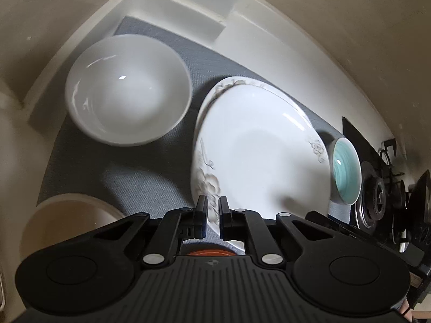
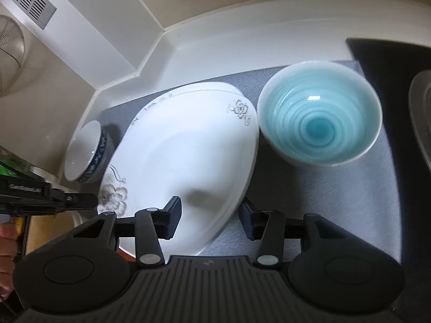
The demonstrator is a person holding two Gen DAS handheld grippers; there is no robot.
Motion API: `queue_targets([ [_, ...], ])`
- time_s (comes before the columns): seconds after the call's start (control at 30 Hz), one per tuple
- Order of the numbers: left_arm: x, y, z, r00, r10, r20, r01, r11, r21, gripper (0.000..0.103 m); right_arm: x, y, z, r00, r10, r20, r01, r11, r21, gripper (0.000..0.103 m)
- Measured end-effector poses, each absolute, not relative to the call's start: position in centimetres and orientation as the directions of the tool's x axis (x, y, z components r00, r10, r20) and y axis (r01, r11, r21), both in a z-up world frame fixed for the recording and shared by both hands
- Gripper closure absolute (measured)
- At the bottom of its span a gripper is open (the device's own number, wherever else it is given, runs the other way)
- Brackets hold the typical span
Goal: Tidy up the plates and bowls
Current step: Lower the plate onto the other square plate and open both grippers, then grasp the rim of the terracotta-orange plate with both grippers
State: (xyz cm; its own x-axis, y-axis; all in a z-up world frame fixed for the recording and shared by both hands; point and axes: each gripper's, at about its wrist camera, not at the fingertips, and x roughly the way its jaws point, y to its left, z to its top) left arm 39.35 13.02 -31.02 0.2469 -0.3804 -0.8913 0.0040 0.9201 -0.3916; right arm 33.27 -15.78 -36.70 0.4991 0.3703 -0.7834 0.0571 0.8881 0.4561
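Observation:
A white plate with grey flower prints (image 1: 258, 150) is held tilted above the grey mat (image 1: 129, 177). My left gripper (image 1: 212, 215) is shut on its near rim. In the right wrist view the same plate (image 2: 186, 156) fills the middle, and my right gripper (image 2: 208, 216) is open with its jaws either side of the plate's near edge. A white bowl (image 1: 126, 88) stands on the mat to the left; it shows with a blue pattern outside in the right wrist view (image 2: 86, 153). A teal-glazed bowl (image 2: 317, 115) stands to the right, also in the left wrist view (image 1: 346, 172).
An orange rim (image 1: 210, 253) shows under the plate. A beige round container (image 1: 67, 220) sits at the near left. A gas stove (image 1: 382, 196) with black grates lies to the right. White counter wall (image 2: 215, 45) runs behind the mat.

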Motion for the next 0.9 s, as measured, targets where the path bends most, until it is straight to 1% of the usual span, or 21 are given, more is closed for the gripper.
queue_targets([
  [0.1,39.5,12.3,-31.1,0.244,-0.379,-0.893,0.02,0.922,-0.386,0.094,33.8,-15.7,-37.1,0.49,0.367,-0.791,0.057,0.891,0.45,0.056],
  [0.27,39.3,12.3,-32.0,0.23,-0.376,-0.898,0.013,0.923,-0.384,0.095,32.6,-16.7,-37.3,0.501,0.383,-0.776,0.119,0.858,0.5,0.056],
  [0.33,39.3,12.6,-32.1,0.238,-0.376,-0.896,0.0,0.922,-0.387,0.095,31.8,-16.6,-37.9,0.483,0.415,-0.771,0.122,0.84,0.529,0.056],
  [0.37,39.2,12.7,-32.1,0.239,-0.377,-0.895,-0.002,0.922,-0.388,0.095,31.5,-16.4,-38.3,0.473,0.429,-0.769,0.109,0.838,0.535,0.059],
  [0.43,39.3,12.7,-32.5,0.228,-0.375,-0.899,-0.009,0.922,-0.387,0.095,31.3,-16.4,-38.5,0.492,0.43,-0.758,0.093,0.839,0.536,0.07],
  [0.47,39.3,12.7,-32.7,0.218,-0.373,-0.902,-0.01,0.923,-0.385,0.095,31.5,-16.5,-38.4,0.503,0.422,-0.754,0.099,0.838,0.536,0.074],
  [0.5,39.3,12.6,-32.8,0.209,-0.373,-0.904,-0.011,0.923,-0.384,0.094,31.7,-16.8,-38.3,0.516,0.414,-0.749,0.107,0.837,0.536,0.082],
  [0.53,39.2,12.5,-33.0,0.205,-0.375,-0.904,-0.011,0.923,-0.385,0.094,31.9,-17.0,-38.2,0.527,0.405,-0.747,0.111,0.839,0.533,0.087],
  [0.67,38.6,11.9,-32.8,0.212,-0.36,-0.908,0.015,0.931,-0.366,0.095,32.5,-17.5,-38.3,0.52,0.412,-0.748,0.105,0.839,0.534,0.087],
  [0.7,38.5,11.8,-32.7,0.212,-0.358,-0.909,0.017,0.932,-0.363,0.095,32.4,-17.5,-38.2,0.519,0.408,-0.751,0.105,0.841,0.53,0.086],
  [0.77,38.2,11.7,-32.2,0.222,-0.362,-0.906,0.028,0.931,-0.365,0.094,31.9,-17.6,-37.9,0.527,0.398,-0.751,0.119,0.84,0.529,0.082],
  [0.8,38.1,11.7,-31.9,0.235,-0.362,-0.902,0.033,0.93,-0.365,0.094,31.7,-17.5,-37.9,0.533,0.397,-0.747,0.124,0.836,0.534,0.069],
  [0.83,38.1,11.7,-31.6,0.249,-0.364,-0.897,0.04,0.93,-0.366,0.095,31.6,-17.5,-37.8,0.538,0.401,-0.742,0.125,0.832,0.54,0.052],
  [0.87,38.1,11.8,-31.5,0.262,-0.367,-0.893,0.045,0.929,-0.368,0.094,31.6,-17.5,-37.9,0.544,0.4,-0.737,0.125,0.83,0.543,0.047],
  [0.9,38.3,11.9,-31.5,0.267,-0.369,-0.89,0.046,0.927,-0.371,0.094,31.7,-17.4,-37.9,0.55,0.399,-0.734,0.129,0.828,0.546,0.045],
])
